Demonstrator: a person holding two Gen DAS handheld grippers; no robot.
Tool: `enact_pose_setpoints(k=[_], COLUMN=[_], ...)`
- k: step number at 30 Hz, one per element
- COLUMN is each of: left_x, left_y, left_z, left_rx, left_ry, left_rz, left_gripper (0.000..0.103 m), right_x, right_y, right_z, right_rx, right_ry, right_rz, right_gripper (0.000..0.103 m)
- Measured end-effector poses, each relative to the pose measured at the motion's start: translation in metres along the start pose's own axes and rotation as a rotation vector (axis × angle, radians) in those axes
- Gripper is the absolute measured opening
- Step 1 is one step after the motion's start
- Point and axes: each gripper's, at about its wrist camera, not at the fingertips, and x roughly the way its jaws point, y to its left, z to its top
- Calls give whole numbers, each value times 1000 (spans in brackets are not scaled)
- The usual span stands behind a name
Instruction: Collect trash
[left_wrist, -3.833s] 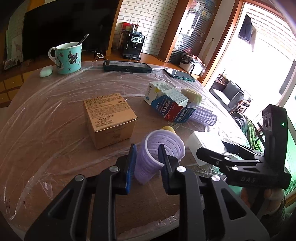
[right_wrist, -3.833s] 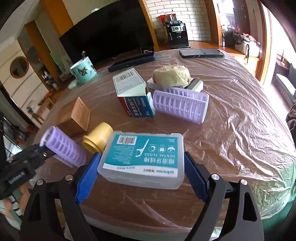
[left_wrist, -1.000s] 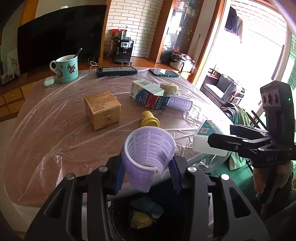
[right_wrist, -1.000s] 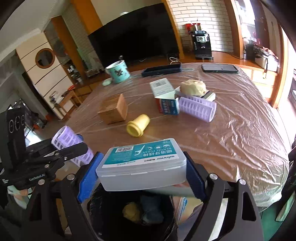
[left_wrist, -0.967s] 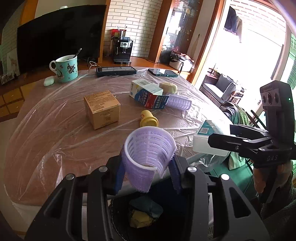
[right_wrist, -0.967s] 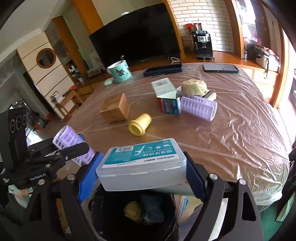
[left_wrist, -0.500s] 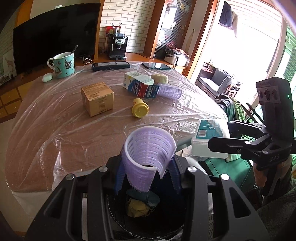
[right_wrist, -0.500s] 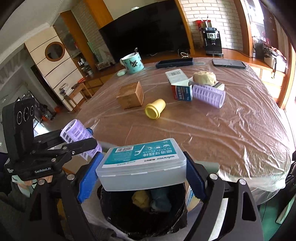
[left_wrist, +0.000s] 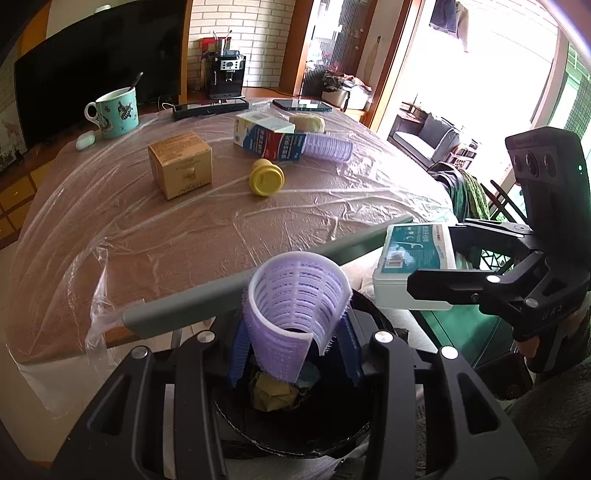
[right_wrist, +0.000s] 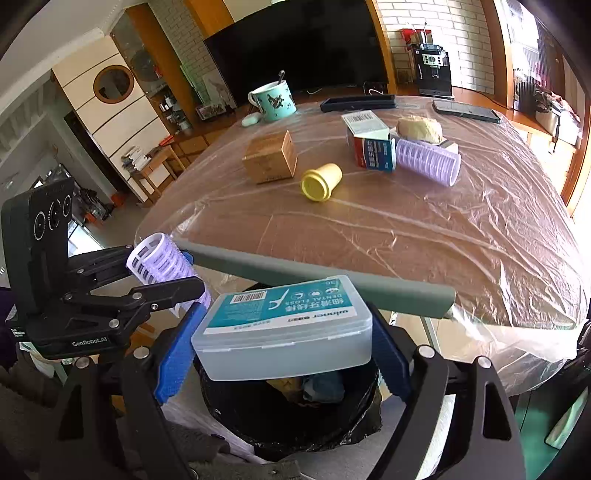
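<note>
Purple hair roller (left_wrist: 295, 299) upright in left claw (left_wrist: 293, 354) — floss box (right_wrist: 282, 325) crosswise in right claw (right_wrist: 284, 354).

Film-covered table (left_wrist: 258, 221) bears box (left_wrist: 181, 164), carton (left_wrist: 267, 142), mug (left_wrist: 114, 112)

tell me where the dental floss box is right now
In the right wrist view the dental floss box sits clamped in the right gripper, above the black bin.

The right gripper (right_wrist: 282, 363) clamps a dental floss box (right_wrist: 282, 326) above a black-lined trash bin (right_wrist: 354, 424); beside it, the left gripper (right_wrist: 184, 273) pinches a purple hair roller (right_wrist: 157, 260).
</note>
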Motion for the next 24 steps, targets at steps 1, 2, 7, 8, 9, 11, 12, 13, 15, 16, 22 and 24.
enact_pose_setpoints(k=[1, 2, 7, 8, 9, 11, 12, 13, 15, 16, 22, 24], left_x=[1, 3, 13, 14, 16, 19, 21, 23, 27, 29, 41, 45], left_y=[-1, -1, -1, 0, 0, 0, 0, 0, 1, 2, 4, 5], left_z=[-2, -4, -14, -16, -18, -21, -23, -25, -27, -28, -36, -39], left_rx=[4, 8, 17, 19, 22, 25, 25, 27, 25, 25, 23, 26], left_ry=[5, 15, 57, 63, 71, 83, 89, 95, 107, 113, 148, 162], left_rz=[2, 3, 0, 0, 1, 2, 4, 8, 8, 9, 20, 26], left_gripper=[43, 43, 43, 43, 43, 43, 43, 43, 43, 43, 43, 43], right_x=[2, 3, 12, 15, 16, 20, 23, 24, 28, 30, 39, 42], right_y=[0, 1, -1, -1, -1, -2, -2, -3, -4, -4, -6, -7], right_z=[-2, -3, -10, -12, -13, -16, -18, -19, -21, -22, -30, -31], right_rx=[-2, -4, -8, -9, -11, -14, -12, -11, -11, -10, -16, -16], right_ry=[5, 8, 34, 42, 47, 60, 67, 72, 83, 87, 112, 119], right_rz=[0, -2, -18, -21, -23, -27, -27, -26, -30, -32, -47, -48], right_gripper=[83, 83, 83, 83, 83, 83, 83, 83, 83, 83, 83, 83])
